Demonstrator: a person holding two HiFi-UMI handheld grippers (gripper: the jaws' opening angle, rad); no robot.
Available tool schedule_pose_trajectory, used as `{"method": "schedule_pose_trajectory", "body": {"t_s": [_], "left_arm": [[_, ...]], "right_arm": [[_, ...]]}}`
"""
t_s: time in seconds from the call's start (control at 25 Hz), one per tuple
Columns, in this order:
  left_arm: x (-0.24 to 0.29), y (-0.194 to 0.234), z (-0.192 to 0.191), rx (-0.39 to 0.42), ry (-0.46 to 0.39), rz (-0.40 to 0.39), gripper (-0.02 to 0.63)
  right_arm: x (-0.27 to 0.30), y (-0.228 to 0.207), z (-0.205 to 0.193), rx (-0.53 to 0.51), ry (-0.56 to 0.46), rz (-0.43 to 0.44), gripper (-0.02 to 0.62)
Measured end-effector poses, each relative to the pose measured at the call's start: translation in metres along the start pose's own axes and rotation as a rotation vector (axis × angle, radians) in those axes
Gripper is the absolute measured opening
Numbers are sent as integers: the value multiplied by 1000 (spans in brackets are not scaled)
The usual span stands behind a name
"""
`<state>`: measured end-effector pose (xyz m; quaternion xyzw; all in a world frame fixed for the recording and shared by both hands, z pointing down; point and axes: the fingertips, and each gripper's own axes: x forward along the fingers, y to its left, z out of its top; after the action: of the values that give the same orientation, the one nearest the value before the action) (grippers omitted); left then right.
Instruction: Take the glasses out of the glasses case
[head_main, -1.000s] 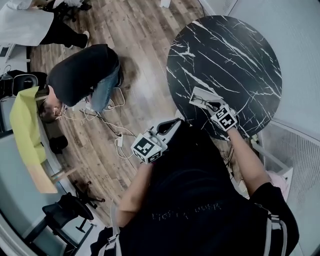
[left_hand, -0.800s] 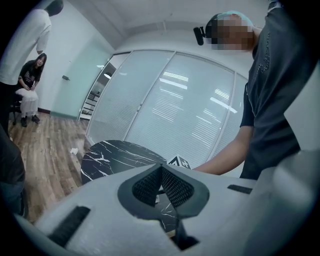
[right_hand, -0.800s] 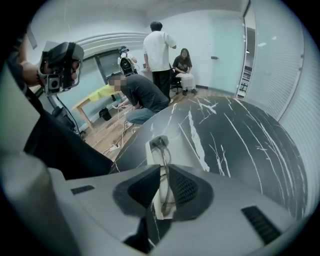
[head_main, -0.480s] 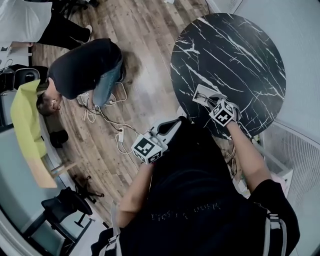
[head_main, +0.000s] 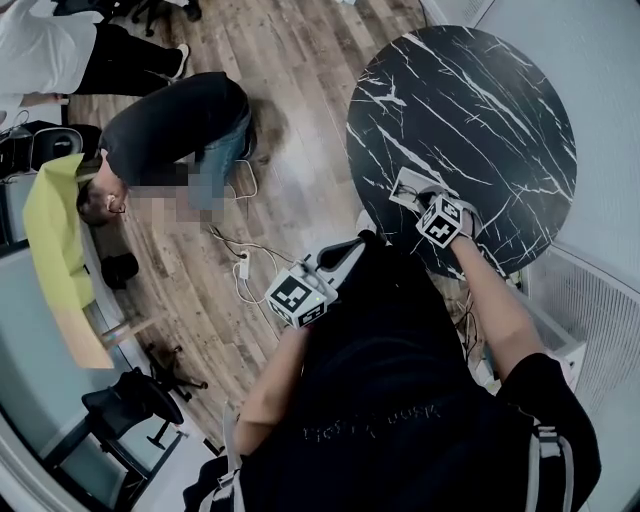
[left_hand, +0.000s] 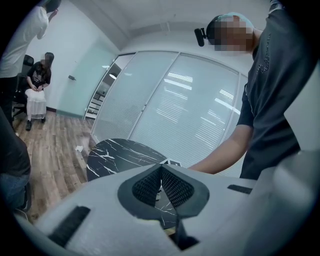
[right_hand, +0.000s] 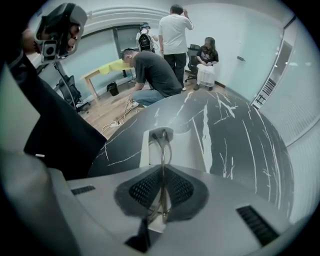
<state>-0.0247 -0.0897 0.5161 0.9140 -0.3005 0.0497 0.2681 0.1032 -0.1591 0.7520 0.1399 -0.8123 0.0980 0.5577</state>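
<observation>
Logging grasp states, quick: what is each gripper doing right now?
Left gripper: closed, holding nothing.
Right gripper: closed on the glasses.

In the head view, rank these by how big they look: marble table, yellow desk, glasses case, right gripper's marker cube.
1. marble table
2. yellow desk
3. glasses case and the marker cube on the right gripper: about alike; the cube sits nearer the camera, so no ranking.
</observation>
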Motion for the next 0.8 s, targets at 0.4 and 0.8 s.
{"method": "schedule_pose_trajectory", "body": {"t_s": [0.4,0.8], "left_arm": [[3,-4,0,6,-4,-1,20],[10,-10,6,13,-18,-21,20]], "right_arm": [[-12,-6,4,-8,-38,-25,35],[-36,-16,10,80,-114,-52,35]]}}
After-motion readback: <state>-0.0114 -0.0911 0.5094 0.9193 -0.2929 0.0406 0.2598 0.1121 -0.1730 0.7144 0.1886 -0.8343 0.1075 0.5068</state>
